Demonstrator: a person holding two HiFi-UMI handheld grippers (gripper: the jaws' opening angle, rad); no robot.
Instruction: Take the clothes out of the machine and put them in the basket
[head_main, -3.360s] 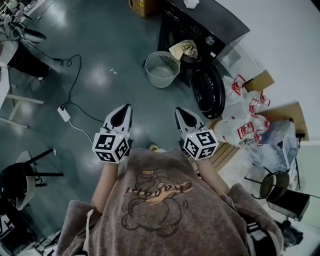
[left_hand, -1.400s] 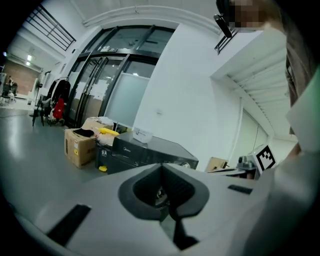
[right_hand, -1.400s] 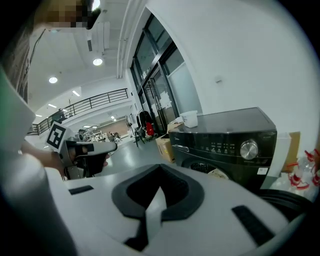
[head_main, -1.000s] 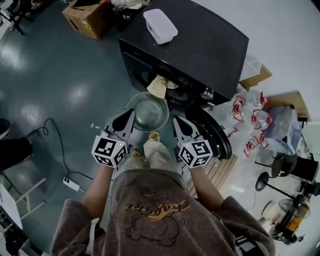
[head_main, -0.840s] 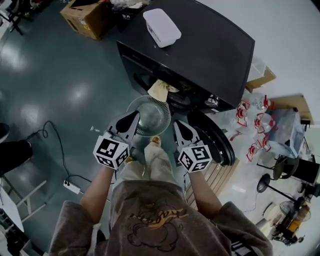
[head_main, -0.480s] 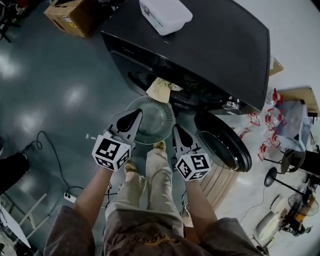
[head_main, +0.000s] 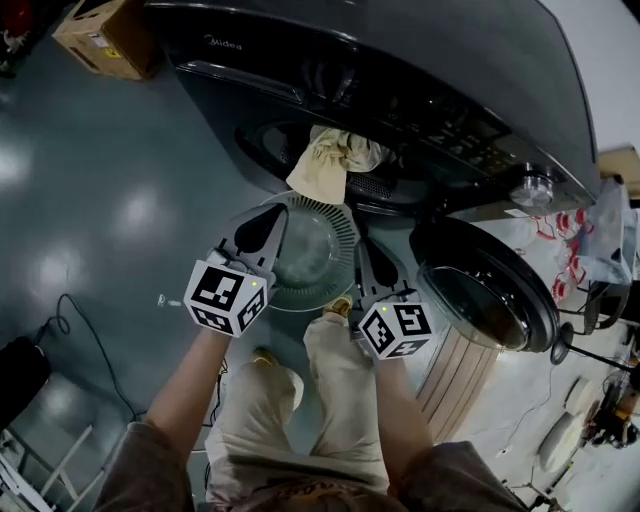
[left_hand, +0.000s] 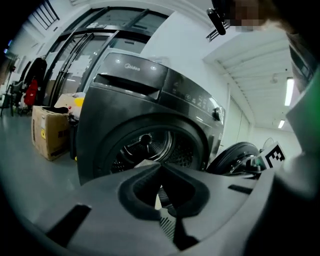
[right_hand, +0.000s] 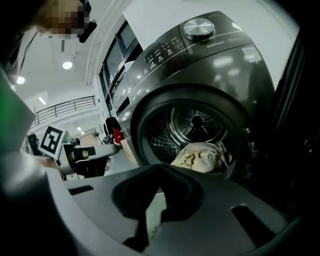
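cream cloth (head_main: 335, 160) droops from the washer drum (right_hand: 200, 122) toward the basket (head_main: 318, 262), just ahead of left gripper (head_main: 262, 224) and right gripper (head_main: 368, 260), jaws pinched together, empty.

The machine (head_main: 450, 60) has a dark, glossy casing with bright reflections on it; its drum (right_hand: 195, 122) is shiny perforated metal. The cream cloth (head_main: 335, 160) looks soft and crumpled. The basket (head_main: 345, 225) is pale ribbed plastic, the floor (head_main: 110, 210) smooth and glossy, and the box (head_main: 95, 35) matt brown cardboard.
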